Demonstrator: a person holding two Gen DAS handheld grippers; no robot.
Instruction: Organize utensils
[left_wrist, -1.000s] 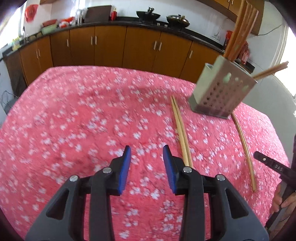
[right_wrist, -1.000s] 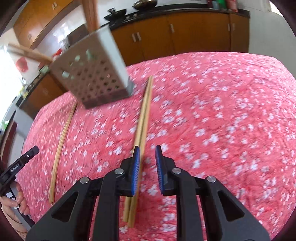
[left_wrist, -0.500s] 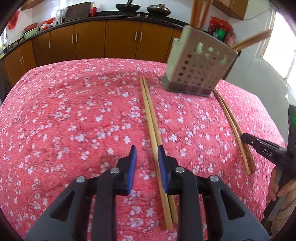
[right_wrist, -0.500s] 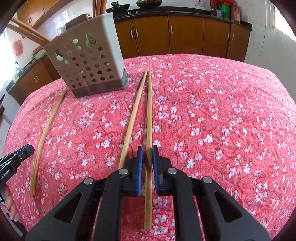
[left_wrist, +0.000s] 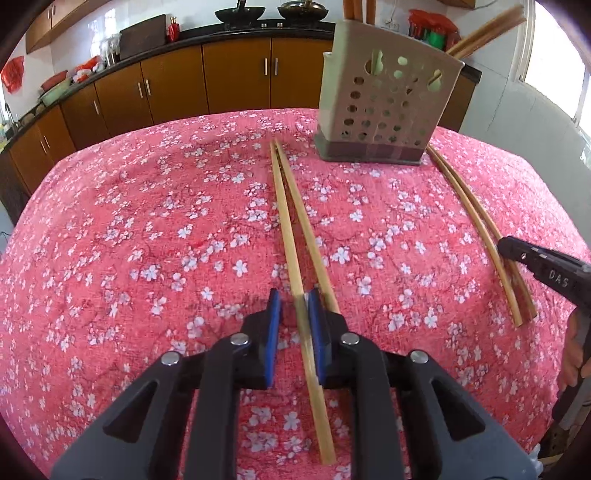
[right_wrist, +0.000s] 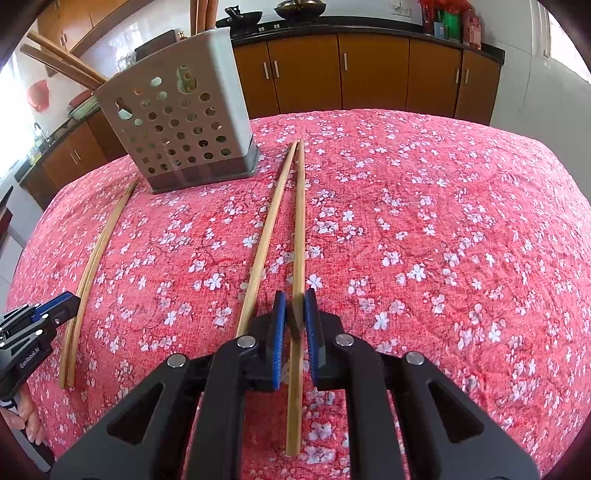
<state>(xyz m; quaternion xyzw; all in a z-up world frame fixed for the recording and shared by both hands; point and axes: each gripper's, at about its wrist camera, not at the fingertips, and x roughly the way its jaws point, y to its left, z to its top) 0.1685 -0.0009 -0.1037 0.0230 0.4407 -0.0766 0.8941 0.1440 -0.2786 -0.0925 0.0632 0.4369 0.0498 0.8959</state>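
Left gripper (left_wrist: 293, 306): jaws narrow and straddling one chopstick (left_wrist: 286, 229) of the left pair. The stick sits against the right pad with a visible gap at the left pad, so it's not clamped yet. Its partner stick (left_wrist: 306, 229) lies just outside the right finger.

Right gripper (right_wrist: 294, 306): jaws nearly closed around one stick (right_wrist: 300, 221) of the right pair. The gaps are tiny and the stick is blurred there, so I can't tell if the pads are biting. Its mate (right_wrist: 266, 236) lies just to the left, outside the jaws.

All four sticks lie flat on the floral tablecloth (left_wrist: 147, 221), tips pointing toward the holder.

The perforated utensil holder (left_wrist: 388, 110) stands upright at the far side, between the two pairs, with other chopsticks (left_wrist: 487, 29) already leaning in it.

Step, I'd judge: grasp phase, one stick per gripper. Next each needs a firm close, a lift clear of the neighbouring stick, then a tilt to near vertical and a drop into the holder's open top. Risk is dragging the partner stick along or clipping the holder rim.
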